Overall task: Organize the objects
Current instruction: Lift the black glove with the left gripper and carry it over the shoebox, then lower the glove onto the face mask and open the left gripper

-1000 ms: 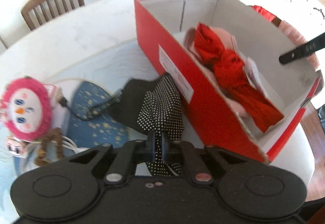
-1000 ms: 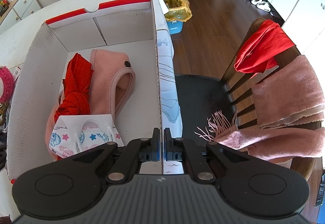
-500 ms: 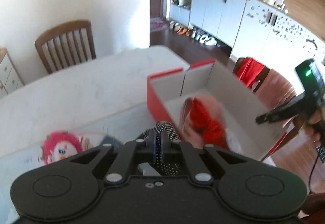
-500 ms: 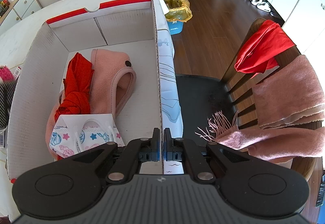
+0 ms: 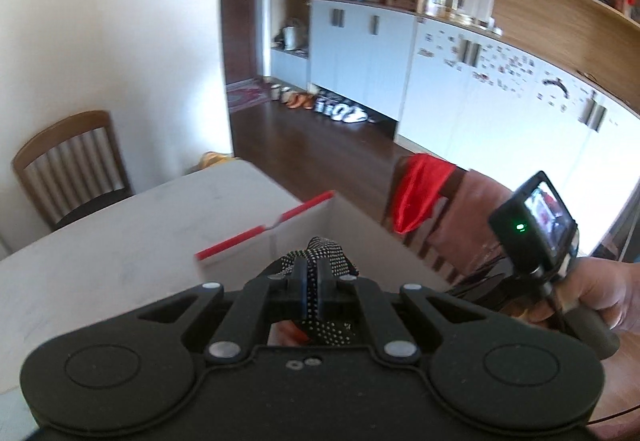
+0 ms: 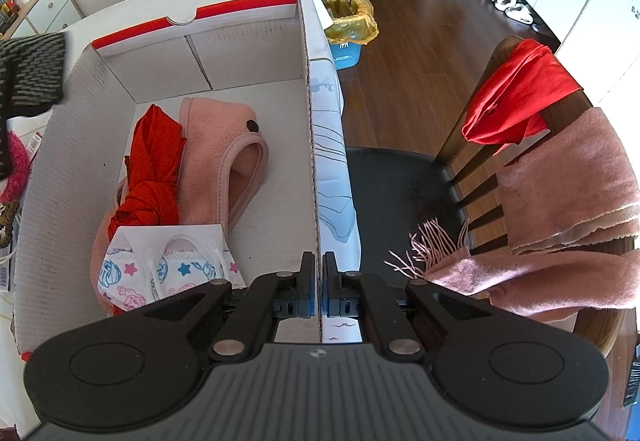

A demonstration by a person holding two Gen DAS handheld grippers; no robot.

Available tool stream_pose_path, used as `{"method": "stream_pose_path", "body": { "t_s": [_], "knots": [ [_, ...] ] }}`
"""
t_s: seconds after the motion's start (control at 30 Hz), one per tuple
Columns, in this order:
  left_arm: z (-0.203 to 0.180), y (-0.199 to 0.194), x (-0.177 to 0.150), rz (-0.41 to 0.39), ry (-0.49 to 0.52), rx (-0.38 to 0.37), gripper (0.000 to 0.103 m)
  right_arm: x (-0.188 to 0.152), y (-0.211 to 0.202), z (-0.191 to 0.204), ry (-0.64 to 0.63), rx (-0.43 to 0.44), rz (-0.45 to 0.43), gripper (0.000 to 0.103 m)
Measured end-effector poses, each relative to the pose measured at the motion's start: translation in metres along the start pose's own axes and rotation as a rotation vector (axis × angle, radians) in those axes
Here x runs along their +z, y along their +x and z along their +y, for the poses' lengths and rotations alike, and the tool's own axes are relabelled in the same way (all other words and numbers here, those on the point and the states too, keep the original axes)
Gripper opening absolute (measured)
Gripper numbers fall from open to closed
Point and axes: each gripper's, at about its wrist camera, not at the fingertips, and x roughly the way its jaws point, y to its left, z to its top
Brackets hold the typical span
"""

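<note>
Now the left gripper point(image 5: 311, 283) is closed tight on a black cloth with white dots point(image 5: 326, 259), held in the air above the near end of the red and white box point(image 6: 308, 89). Meanwhile the right gripper point(image 6: 319, 287) pinches the right wall of this box. Inside lie a red cloth point(image 6: 154, 165), a pink fleece piece point(image 6: 218, 157) and a printed packet point(image 6: 168, 261). All stands on the white table point(image 5: 104, 253).

dotted cloth point(image 5: 325, 256) partly hidden by gripper.
</note>
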Motion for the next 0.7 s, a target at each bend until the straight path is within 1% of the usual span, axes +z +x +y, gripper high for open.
{"method": "stream_pose_path", "body": {
  "t_s": [0.2,0.33,0.47,0.57,0.7],
  "knots": [
    [-0.031,0.037,0.005,0.037,0.076,-0.031,0.003,-0.002,0.0,-0.001,0.002,0.0,-0.002,0.002],
    [-0.043,0.06,-0.005,0.067,0.132,-0.036,0.003,-0.002,0.0,-0.001,0.004,0.002,-0.003,0.002],
    [-0.056,0.083,-0.019,0.112,0.19,-0.022,0.003,-0.002,0.0,-0.001,0.005,0.001,-0.004,0.002],
    [-0.059,0.092,-0.027,0.142,0.196,-0.025,0.003,-0.002,0.0,-0.001,0.006,0.002,-0.004,0.002],
    [-0.057,0.104,-0.037,0.186,0.179,-0.035,0.003,-0.002,-0.001,0.0,0.007,0.002,-0.003,0.002]
  ]
}}
